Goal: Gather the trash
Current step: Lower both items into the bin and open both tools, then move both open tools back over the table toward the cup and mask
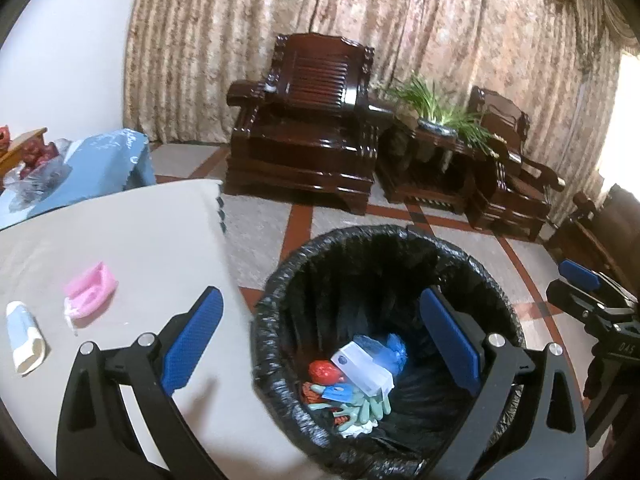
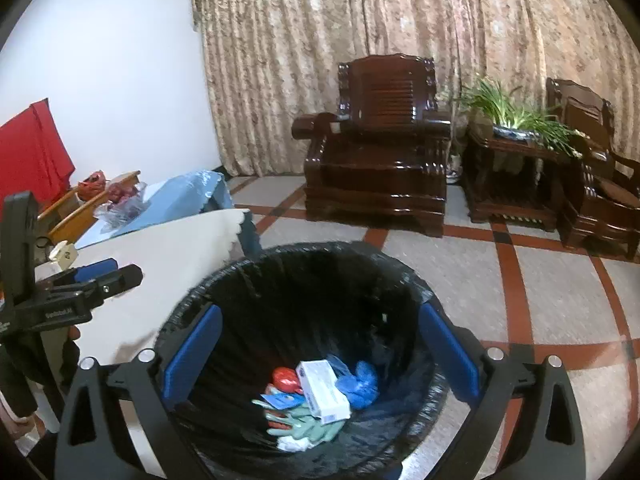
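Observation:
A bin with a black liner (image 1: 280, 280) (image 2: 200, 292) stands on the floor beside a table with a cream cloth (image 1: 140, 240) (image 2: 160, 260). Inside lie a white box (image 1: 362, 366) (image 2: 322, 390), a blue bag (image 1: 390, 350) (image 2: 362, 384), a red wrapper (image 1: 324, 372) (image 2: 286, 378) and green gloves (image 1: 366, 406) (image 2: 308, 426). On the table lie a pink wrapper (image 1: 90, 290) and a white-and-blue tube box (image 1: 26, 336). My left gripper (image 1: 320, 344) is open and empty, straddling the bin's near rim. My right gripper (image 2: 320, 352) is open and empty over the bin.
Dark wooden armchairs (image 1: 304, 120) (image 2: 376, 148) and a side table with a potted plant (image 1: 436, 116) (image 2: 516, 116) stand before the curtain. A blue-covered table (image 1: 100, 168) (image 2: 180, 200) with bags stands at left. The floor is tiled.

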